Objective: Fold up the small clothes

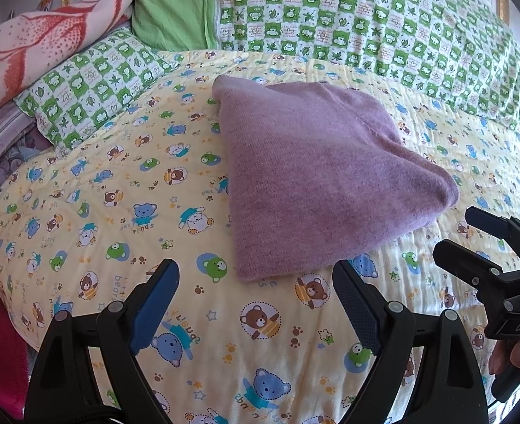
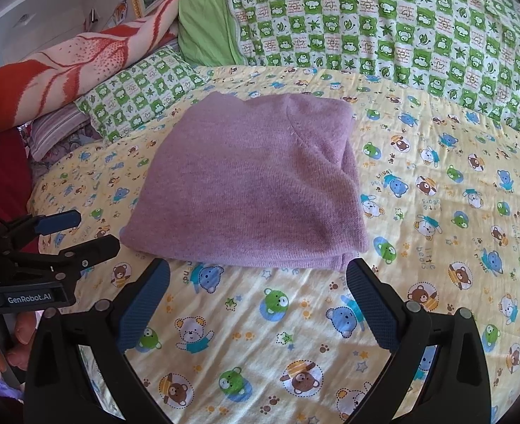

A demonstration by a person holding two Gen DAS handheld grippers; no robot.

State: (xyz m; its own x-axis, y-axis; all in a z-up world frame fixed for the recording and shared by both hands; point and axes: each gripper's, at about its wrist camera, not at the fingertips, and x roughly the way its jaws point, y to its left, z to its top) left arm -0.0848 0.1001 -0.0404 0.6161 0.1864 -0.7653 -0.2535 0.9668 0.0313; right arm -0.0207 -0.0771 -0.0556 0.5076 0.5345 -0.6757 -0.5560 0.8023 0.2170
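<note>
A purple knit garment (image 1: 316,173) lies folded into a compact block on the yellow bear-print bedsheet (image 1: 125,212); it also shows in the right wrist view (image 2: 252,183). My left gripper (image 1: 256,282) is open and empty, just short of the garment's near edge. My right gripper (image 2: 258,279) is open and empty, also just short of the near edge. The right gripper shows at the right of the left wrist view (image 1: 472,236), and the left gripper at the left of the right wrist view (image 2: 83,233), both open beside the garment.
A green-and-white checked quilt (image 1: 383,24) and a green pillow (image 1: 175,10) lie behind the garment. A checked pillow (image 1: 90,84) and a red-and-white blanket (image 1: 37,46) sit at the left. The sheet (image 2: 454,212) spreads around the garment.
</note>
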